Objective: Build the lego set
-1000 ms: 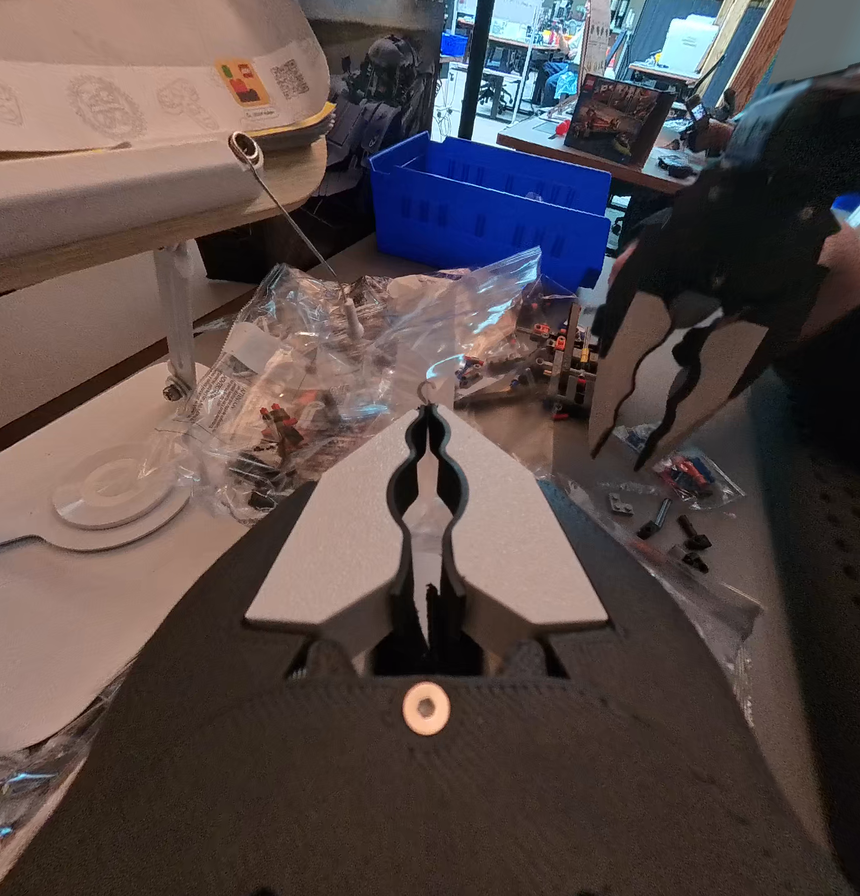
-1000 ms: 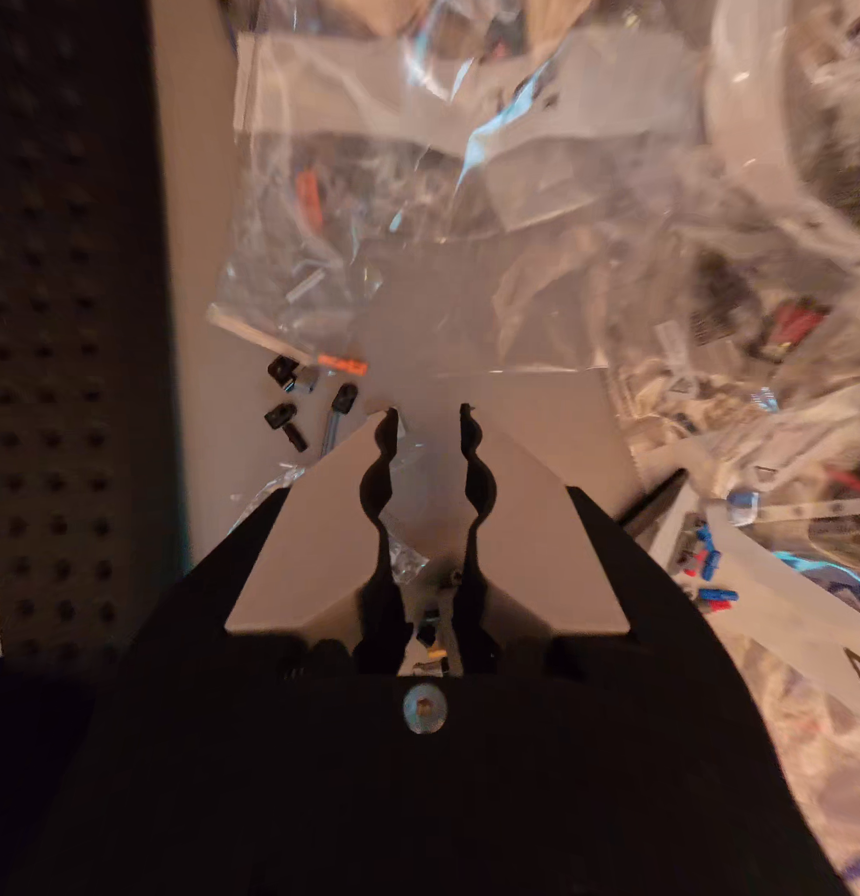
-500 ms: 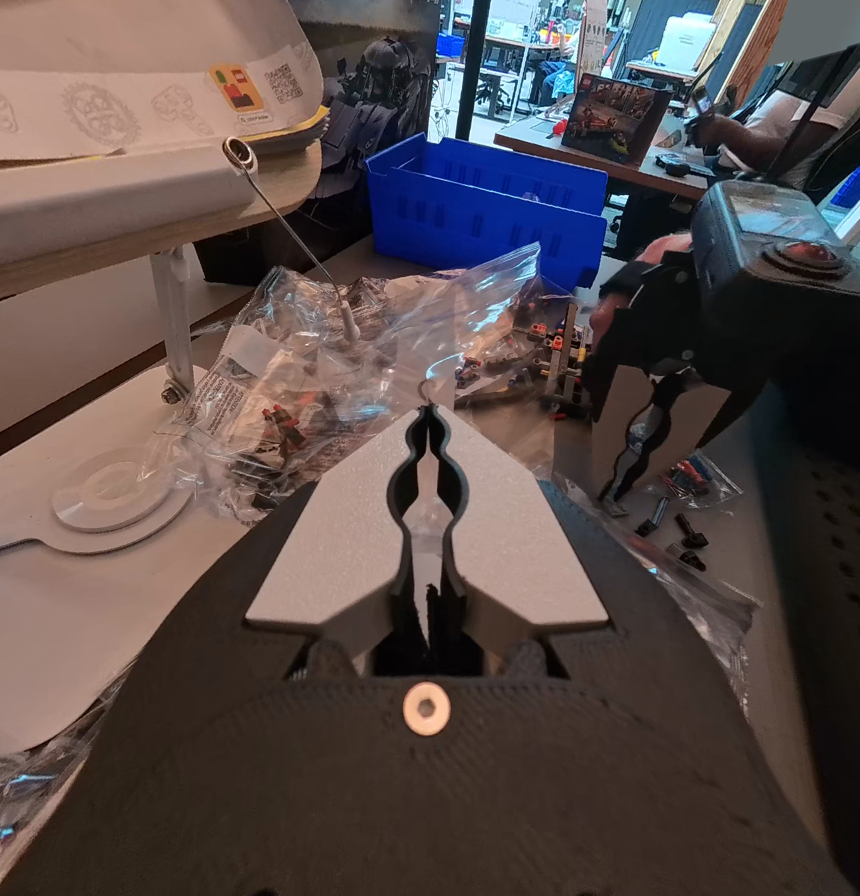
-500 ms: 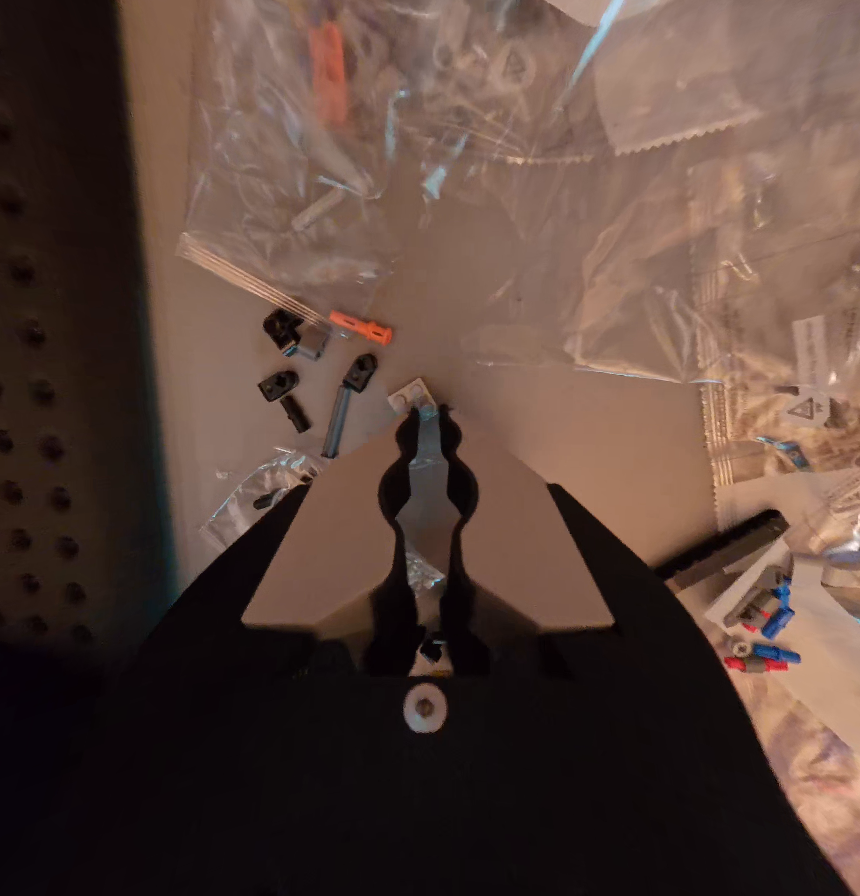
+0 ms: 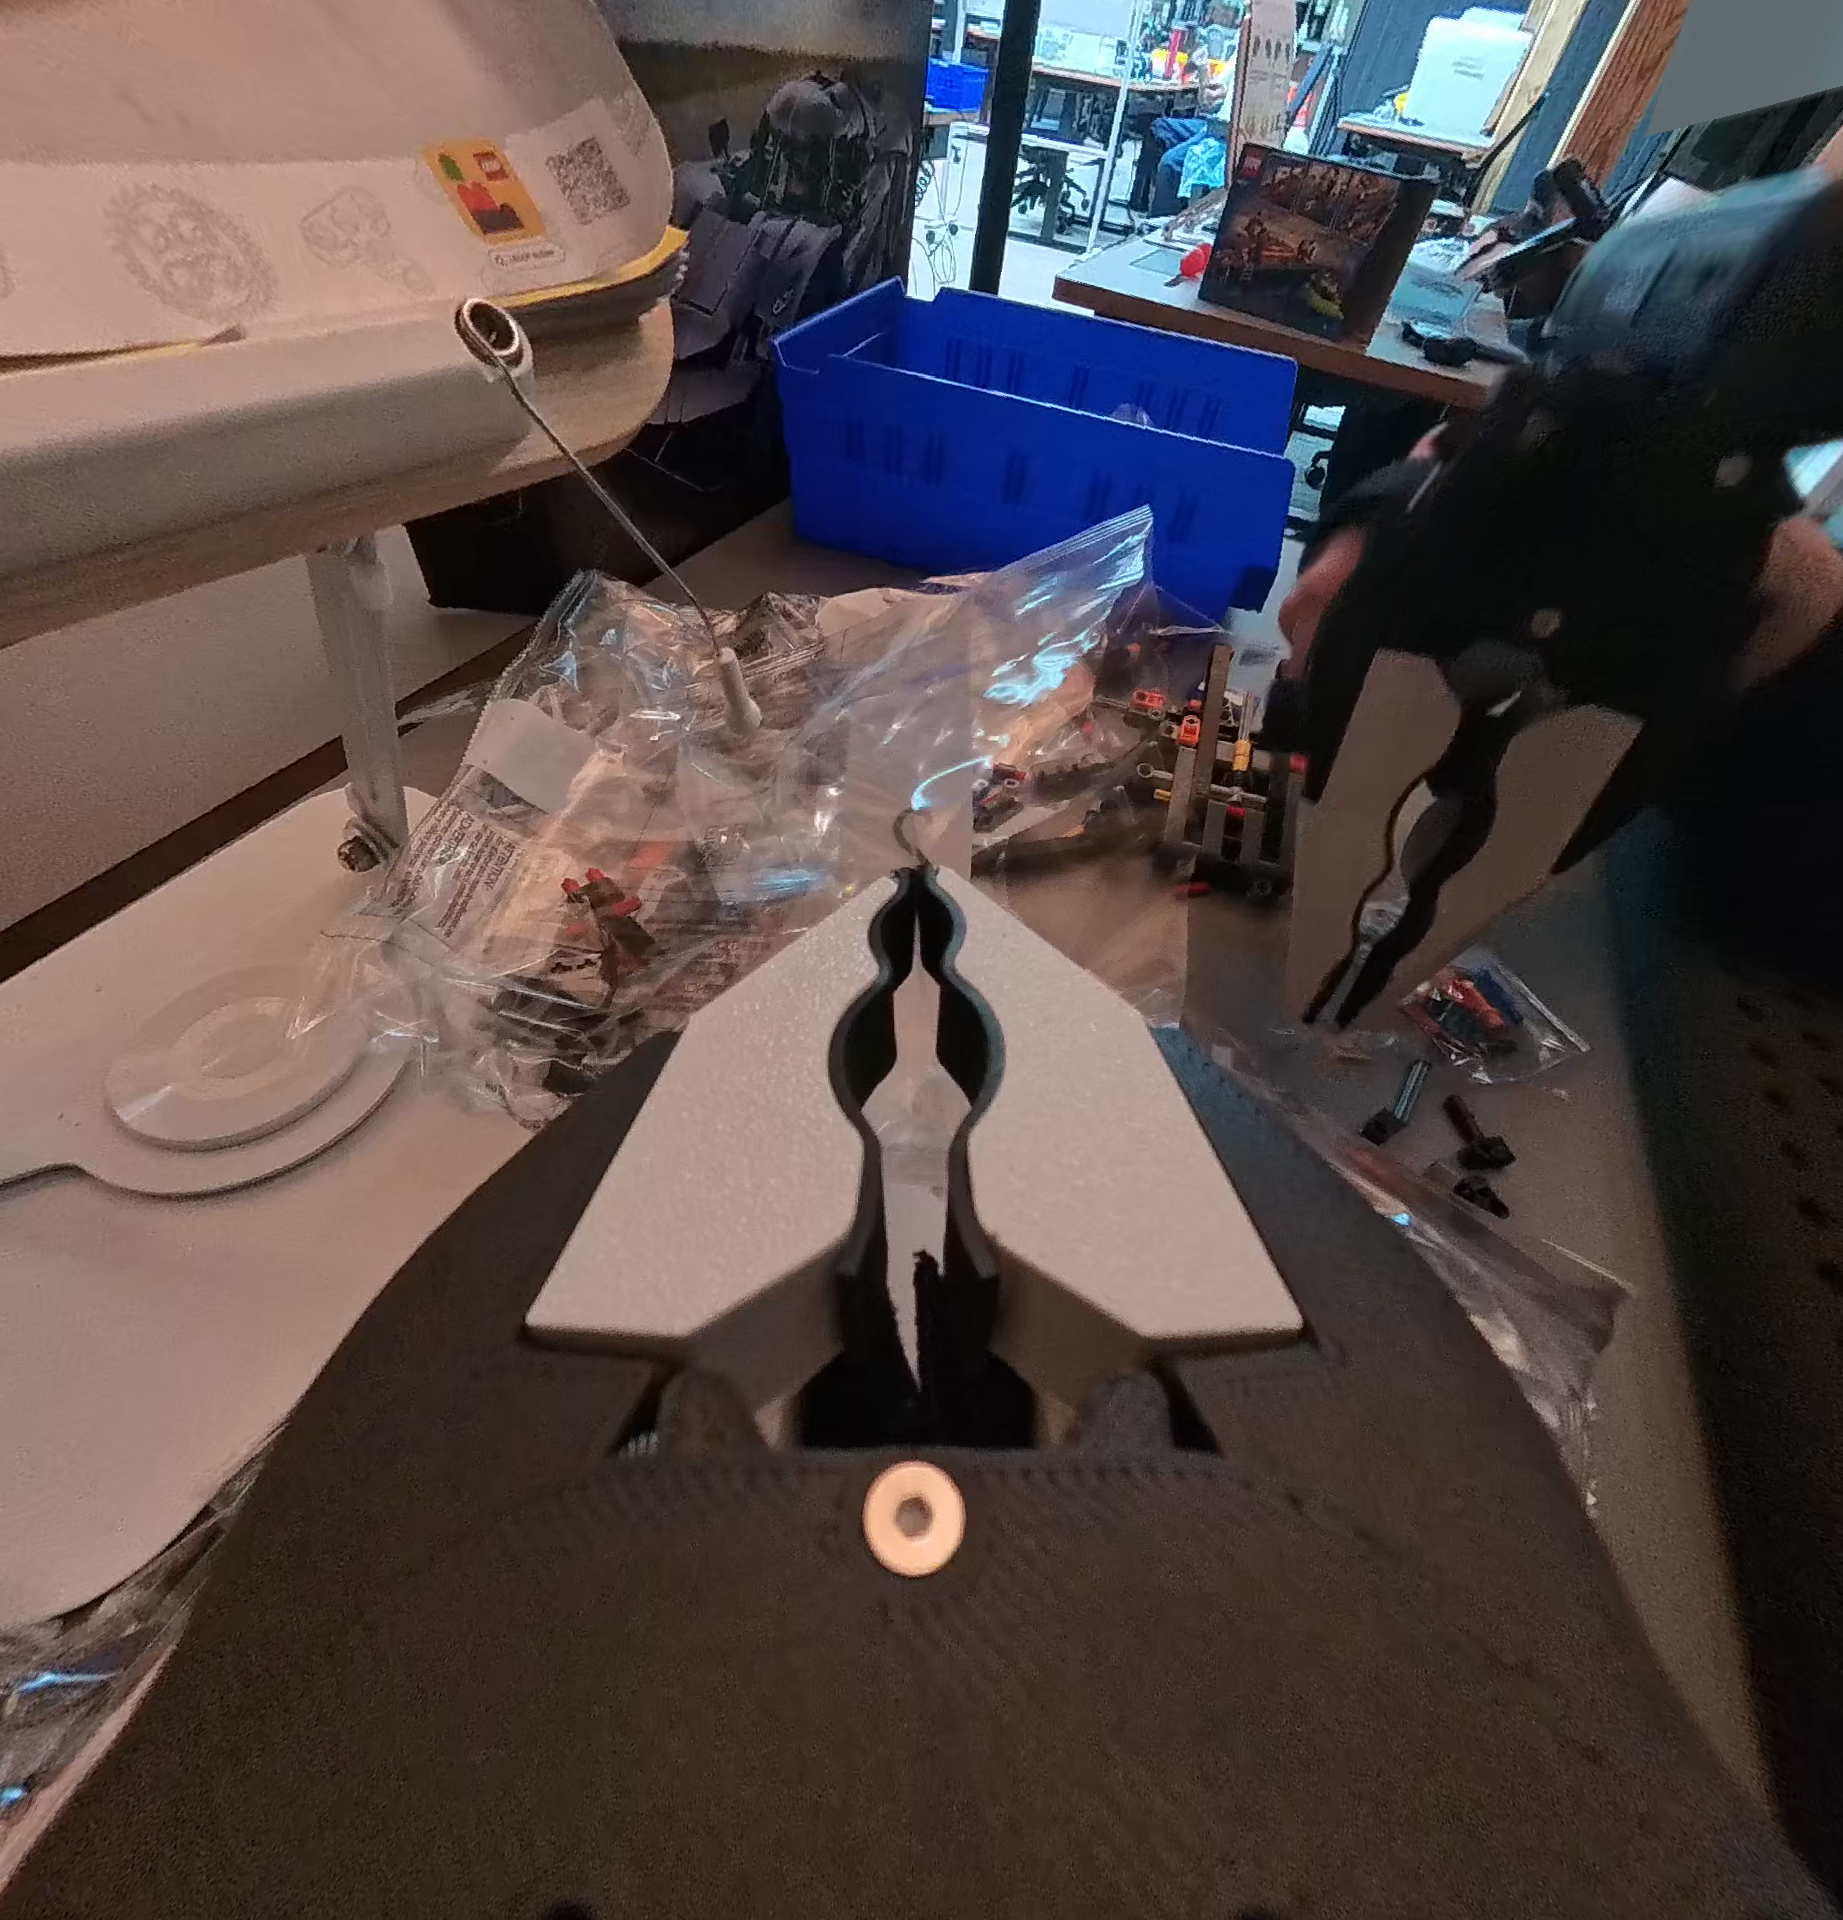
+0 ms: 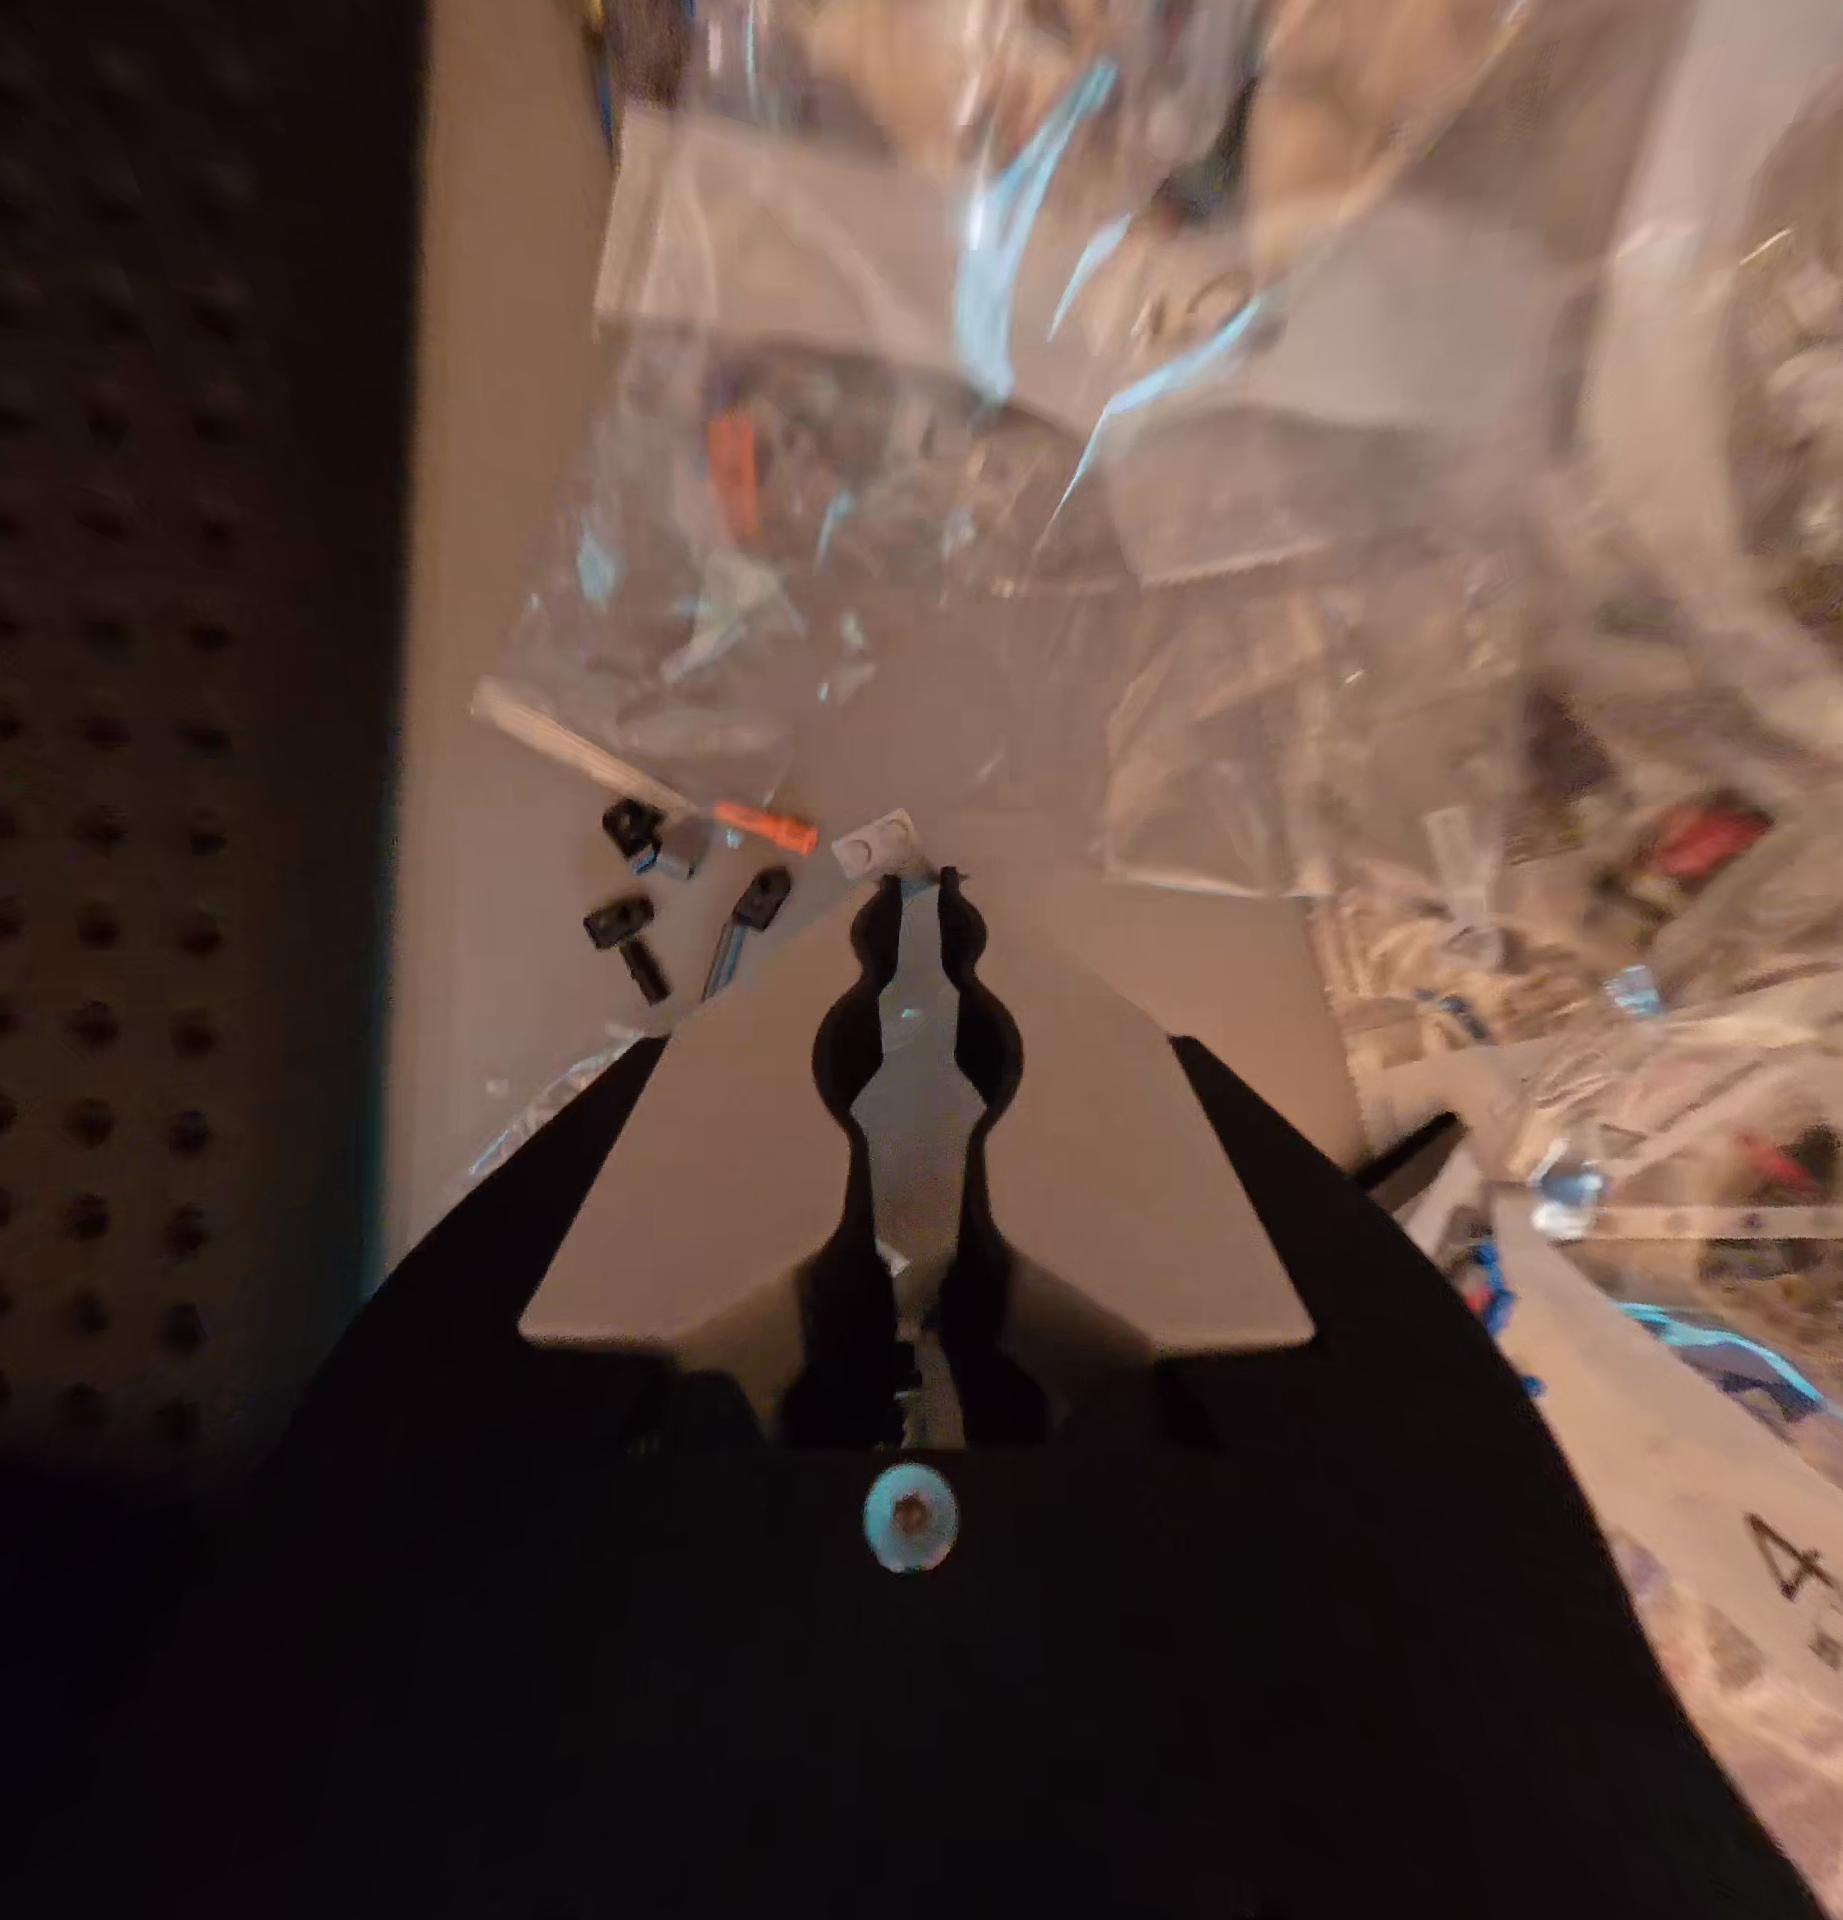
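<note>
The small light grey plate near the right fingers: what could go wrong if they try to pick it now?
The small grey plate lies flat, so the fingers may slip over it or push it away. An orange pin and a black connector lie close beside it and could be knocked or caught. The view is blurred, so aim is uncertain.

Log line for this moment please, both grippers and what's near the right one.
left gripper: shut, empty, idle over bags | right gripper: slightly open, empty, tips beside small white plate | loose pieces: orange pin
</note>
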`<state>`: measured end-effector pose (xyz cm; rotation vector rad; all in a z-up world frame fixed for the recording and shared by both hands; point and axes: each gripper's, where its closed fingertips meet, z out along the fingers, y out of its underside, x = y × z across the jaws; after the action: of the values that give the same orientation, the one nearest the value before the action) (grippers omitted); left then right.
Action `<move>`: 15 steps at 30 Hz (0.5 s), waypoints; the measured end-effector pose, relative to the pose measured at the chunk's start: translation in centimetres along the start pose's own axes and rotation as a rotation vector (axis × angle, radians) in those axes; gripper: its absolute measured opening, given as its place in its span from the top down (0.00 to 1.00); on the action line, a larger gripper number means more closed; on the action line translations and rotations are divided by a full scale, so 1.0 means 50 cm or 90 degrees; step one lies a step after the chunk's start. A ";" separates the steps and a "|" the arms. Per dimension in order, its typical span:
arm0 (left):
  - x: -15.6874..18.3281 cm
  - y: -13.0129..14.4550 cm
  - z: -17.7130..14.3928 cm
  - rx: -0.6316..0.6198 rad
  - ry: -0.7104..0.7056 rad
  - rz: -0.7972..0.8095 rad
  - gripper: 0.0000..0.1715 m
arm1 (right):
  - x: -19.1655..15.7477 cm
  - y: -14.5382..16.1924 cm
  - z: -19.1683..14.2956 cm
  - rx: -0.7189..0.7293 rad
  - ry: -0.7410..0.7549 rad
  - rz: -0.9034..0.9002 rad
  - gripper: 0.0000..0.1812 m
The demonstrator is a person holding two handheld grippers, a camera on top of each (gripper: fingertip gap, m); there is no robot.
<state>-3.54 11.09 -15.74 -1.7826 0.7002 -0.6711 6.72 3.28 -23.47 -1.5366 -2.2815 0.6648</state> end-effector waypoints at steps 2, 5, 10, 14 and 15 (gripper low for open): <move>0.002 0.000 0.002 -0.001 0.003 -0.001 1.00 | 0.016 -0.038 -0.025 0.058 0.033 -0.005 0.98; 0.005 0.001 0.005 -0.004 0.005 0.001 1.00 | 0.053 -0.088 -0.058 0.128 0.100 0.001 0.98; 0.012 0.004 0.011 -0.009 0.010 0.006 1.00 | 0.105 -0.126 -0.080 0.173 0.181 0.024 0.98; 0.016 0.005 0.014 -0.011 0.014 0.005 1.00 | 0.148 -0.136 -0.066 0.165 0.228 0.053 0.98; 0.016 0.005 0.015 -0.012 0.014 0.005 1.00 | 0.159 -0.142 -0.061 0.167 0.241 0.059 0.98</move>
<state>-2.49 10.91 -16.13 -1.7912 0.7297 -0.6825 -0.31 9.01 -17.07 -1.4990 -1.7812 0.6078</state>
